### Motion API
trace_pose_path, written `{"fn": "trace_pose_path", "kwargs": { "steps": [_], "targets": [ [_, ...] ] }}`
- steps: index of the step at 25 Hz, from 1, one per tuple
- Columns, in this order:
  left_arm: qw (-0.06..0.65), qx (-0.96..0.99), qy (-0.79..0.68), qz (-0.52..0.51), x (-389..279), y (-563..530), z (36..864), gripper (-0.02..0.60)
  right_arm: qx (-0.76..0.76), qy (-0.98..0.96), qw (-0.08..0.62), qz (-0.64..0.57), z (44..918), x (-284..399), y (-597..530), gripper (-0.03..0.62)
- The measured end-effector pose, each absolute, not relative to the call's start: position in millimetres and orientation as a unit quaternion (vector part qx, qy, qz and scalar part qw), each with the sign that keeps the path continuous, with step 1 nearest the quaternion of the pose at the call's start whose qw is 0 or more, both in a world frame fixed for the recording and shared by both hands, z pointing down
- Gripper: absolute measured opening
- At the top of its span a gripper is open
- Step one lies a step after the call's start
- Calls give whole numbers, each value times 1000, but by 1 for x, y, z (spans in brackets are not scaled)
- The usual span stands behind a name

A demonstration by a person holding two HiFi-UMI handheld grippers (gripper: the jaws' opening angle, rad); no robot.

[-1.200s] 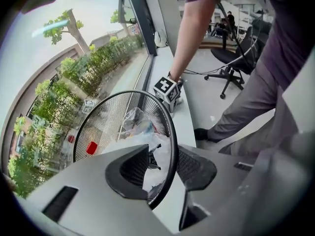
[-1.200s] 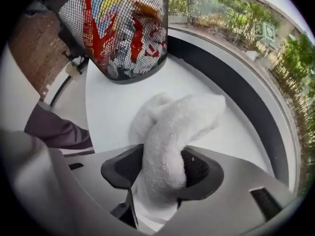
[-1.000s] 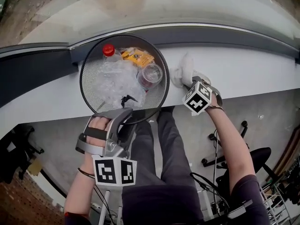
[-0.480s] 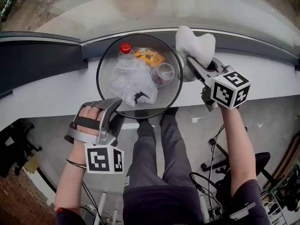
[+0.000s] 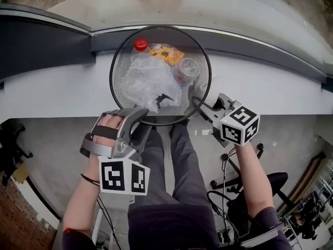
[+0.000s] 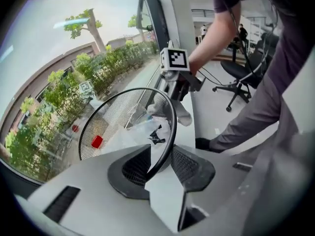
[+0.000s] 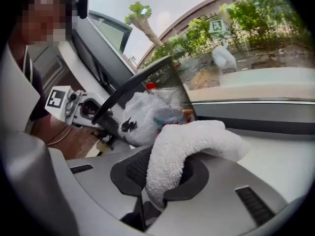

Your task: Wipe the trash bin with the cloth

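Note:
A black wire-mesh trash bin (image 5: 118, 61) stands on a white window ledge (image 5: 52, 92), holding a red-capped bottle (image 5: 139, 45), a yellow wrapper (image 5: 165, 52), a clear cup (image 5: 187, 69) and crumpled plastic (image 5: 145, 85). My left gripper (image 5: 139, 121) has just been closing; the bin's near rim (image 6: 165, 132) sits between its jaws, gripped. My right gripper (image 5: 197, 104) is shut on a white terry cloth (image 7: 187, 141) and sits beside the bin's right outer wall. From the left gripper view the cloth (image 6: 183, 116) hangs down next to the mesh. In the head view the cloth is hidden.
A dark window frame (image 5: 47, 46) and glass run behind the ledge. Below the ledge are the person's legs (image 5: 171, 191) and a floor with an office chair base (image 5: 234, 181) and cables at the right.
The right gripper lifted the cloth off the ledge, swung it above the bin's right rim, then came down beside the bin's right wall. The left gripper let go of the rim briefly and gripped it again.

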State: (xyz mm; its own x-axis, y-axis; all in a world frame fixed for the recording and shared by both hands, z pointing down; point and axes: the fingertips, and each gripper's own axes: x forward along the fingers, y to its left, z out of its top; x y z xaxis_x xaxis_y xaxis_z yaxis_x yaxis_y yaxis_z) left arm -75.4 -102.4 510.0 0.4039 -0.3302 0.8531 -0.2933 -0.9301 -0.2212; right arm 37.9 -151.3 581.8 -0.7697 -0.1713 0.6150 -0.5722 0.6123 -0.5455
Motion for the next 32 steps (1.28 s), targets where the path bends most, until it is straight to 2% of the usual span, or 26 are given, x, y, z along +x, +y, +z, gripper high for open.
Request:
{"fn": "trace_pose_path", "kwargs": {
  "steps": [4,7,9,13,15,17,19,22,24,25,26,32],
  "targets": [
    [-15,-841,216,-497,-51,-96,503,106,136,-880,298,343,570,11,-107,58],
    [-58,-849,231,-472,-36,-92,498,87,98,-890,297,332,561,-9,-88,58],
    [-56,-857,227,-460,-25,-92,495,69,79,-893,292,333,559,-14,-80,60],
    [-52,-879,196,-431,-32,-94,465,71,92,-892,309,318,559,0,-91,60],
    [-66,-883,173,-431,-53,-95,454,109,130,-889,312,309,555,21,-114,60],
    [-40,-864,159,-475,-81,-100,465,149,190,-880,310,304,546,46,-148,60],
    [23,-833,135,-536,-99,-101,486,170,252,-867,322,286,540,71,-183,60],
    [66,-816,83,-568,-94,-89,507,175,273,-855,399,189,543,84,-210,60],
    [51,-823,92,-558,-86,-89,511,165,229,-851,461,108,553,72,-206,60],
    [39,-827,109,-550,-84,-92,510,119,199,-850,481,80,559,62,-199,60],
    [27,-830,123,-544,-82,-96,510,98,169,-851,493,61,565,51,-188,60],
    [-25,-838,150,-525,-64,-91,508,83,54,-863,501,23,579,16,-118,60]
  ]
}}
